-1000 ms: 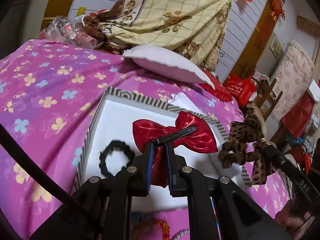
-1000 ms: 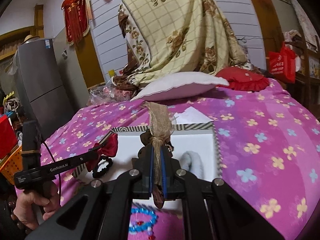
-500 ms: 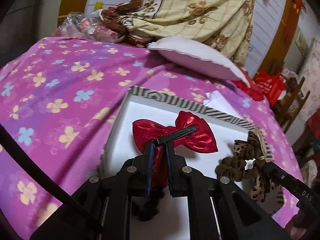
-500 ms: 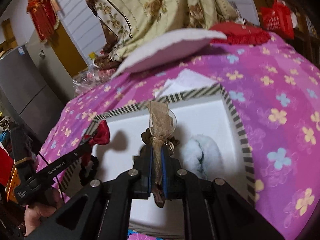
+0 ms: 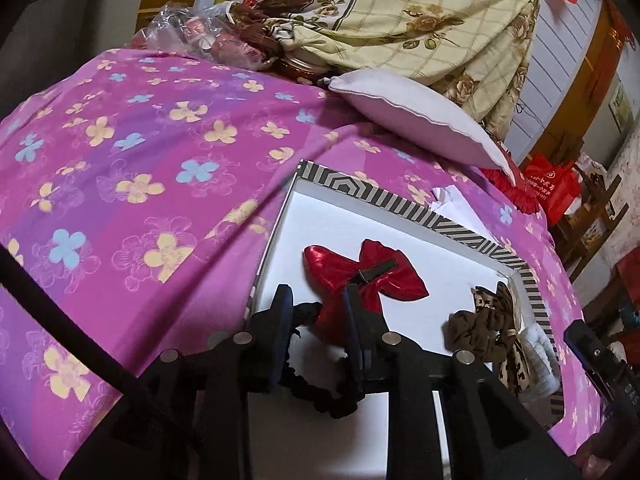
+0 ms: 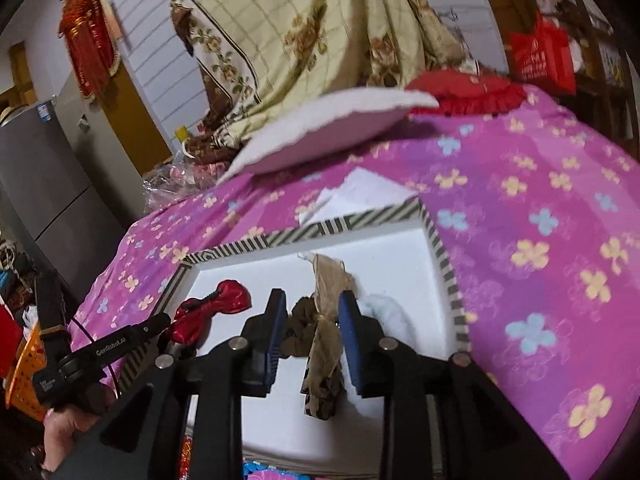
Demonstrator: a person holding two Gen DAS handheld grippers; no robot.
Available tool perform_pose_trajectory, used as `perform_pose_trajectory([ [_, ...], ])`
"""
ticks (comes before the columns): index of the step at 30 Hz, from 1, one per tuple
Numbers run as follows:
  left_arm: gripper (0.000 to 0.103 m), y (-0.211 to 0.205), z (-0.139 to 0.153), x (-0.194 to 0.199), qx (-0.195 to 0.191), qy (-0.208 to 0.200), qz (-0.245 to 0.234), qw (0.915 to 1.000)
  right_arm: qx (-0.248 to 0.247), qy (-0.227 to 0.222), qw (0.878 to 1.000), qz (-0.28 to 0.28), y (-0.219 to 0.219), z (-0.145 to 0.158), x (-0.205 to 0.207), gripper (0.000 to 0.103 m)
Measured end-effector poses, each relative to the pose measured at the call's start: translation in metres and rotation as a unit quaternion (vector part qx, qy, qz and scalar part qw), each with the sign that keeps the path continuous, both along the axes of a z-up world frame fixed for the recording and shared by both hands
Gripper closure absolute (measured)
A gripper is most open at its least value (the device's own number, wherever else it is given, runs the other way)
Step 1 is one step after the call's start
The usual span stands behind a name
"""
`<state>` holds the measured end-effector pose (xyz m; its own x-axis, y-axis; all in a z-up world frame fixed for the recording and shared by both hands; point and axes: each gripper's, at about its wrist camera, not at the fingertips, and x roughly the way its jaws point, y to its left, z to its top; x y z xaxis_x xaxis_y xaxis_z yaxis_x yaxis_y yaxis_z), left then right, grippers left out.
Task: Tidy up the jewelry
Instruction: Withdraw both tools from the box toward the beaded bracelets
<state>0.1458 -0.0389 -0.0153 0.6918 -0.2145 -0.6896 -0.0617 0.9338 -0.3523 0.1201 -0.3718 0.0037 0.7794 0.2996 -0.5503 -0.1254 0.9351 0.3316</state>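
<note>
A white tray with a striped rim (image 5: 372, 194) (image 6: 304, 230) lies on the pink flowered bedspread. A shiny red bow hair clip (image 5: 362, 274) (image 6: 214, 310) lies in it. My left gripper (image 5: 318, 300) is open just behind the bow, over a black scrunchie (image 5: 320, 396). A brown leopard scrunchie with a gauze ribbon (image 6: 324, 320) (image 5: 486, 328) lies in the tray between the open fingers of my right gripper (image 6: 312, 308). A pale blue fluffy item (image 6: 386, 312) lies beside it.
A white pillow (image 5: 412, 114) and a red cushion (image 6: 464, 90) lie behind the tray, with a draped checked cloth (image 5: 420, 12) beyond. A white paper (image 6: 356, 194) lies near the tray's far rim. A grey fridge (image 6: 36, 172) stands at the left.
Both grippers have opened. The red bow dropped from the left gripper into the tray. The leopard scrunchie dropped from the right gripper into the tray beside the blue item.
</note>
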Motion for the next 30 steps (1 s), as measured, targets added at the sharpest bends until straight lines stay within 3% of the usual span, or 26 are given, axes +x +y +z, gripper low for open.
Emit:
perform_pose_trajectory([
  [8, 0.099, 0.009, 0.014, -0.026, -0.027, -0.009, -0.024, 0.9993, -0.041, -0.006, 0.998, 0.039, 0.017, 0.006, -0.031, 0.072],
  [16, 0.098, 0.039, 0.035, -0.097, 0.023, -0.033, -0.058, 0.9976, -0.057, -0.002, 0.998, 0.038, 0.005, 0.013, -0.097, 0.07],
  [19, 0.096, 0.063, 0.038, -0.121, 0.03, -0.033, -0.047, 0.9979, -0.063, 0.007, 0.998, 0.016, -0.01, 0.013, -0.124, 0.062],
  [21, 0.094, 0.079, 0.037, -0.134, 0.032, -0.029, -0.033, 0.9985, -0.061, 0.023, 0.998, -0.002, -0.024, 0.008, -0.138, 0.048],
  [23, 0.092, 0.091, 0.032, -0.142, 0.021, -0.016, -0.023, 0.9994, -0.05, 0.044, 0.998, -0.019, -0.039, 0.001, -0.15, 0.046],
  [26, 0.092, 0.086, 0.026, -0.146, 0.017, -0.001, -0.043, 0.9989, -0.035, 0.061, 0.997, -0.038, -0.056, -0.007, -0.159, 0.046],
  [30, 0.092, 0.049, 0.022, -0.145, 0.024, 0.003, -0.112, 0.9934, -0.027, 0.069, 0.996, -0.053, -0.068, -0.012, -0.163, 0.046],
])
